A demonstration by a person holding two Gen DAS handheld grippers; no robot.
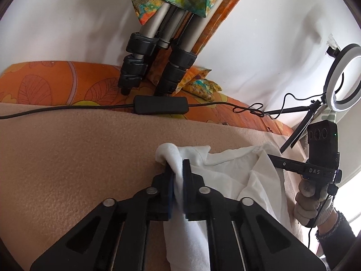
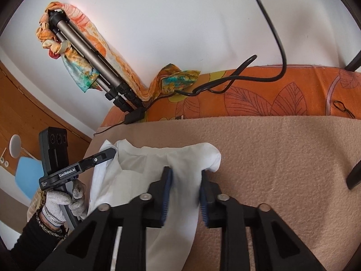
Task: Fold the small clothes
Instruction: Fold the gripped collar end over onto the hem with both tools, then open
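Left gripper [image 1: 178, 176]: clenching a bunched edge of the white garment [image 1: 227, 176].
Right gripper [image 2: 185, 194]: released, straddling cloth.
Progress: early; garment is lying rumpled on the beige blanket [image 2: 270, 158], folds remaining.

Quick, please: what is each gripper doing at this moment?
Left gripper: shut on the white garment.
Right gripper: open, its pads around the garment's edge.

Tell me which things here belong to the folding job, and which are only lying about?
Belong to the job:
- small white cotton garment
- left gripper, shut on it
- right gripper, around a fold
- beige fleece blanket

Lying about:
- grey metal tripod
- white ring light
- black cable box
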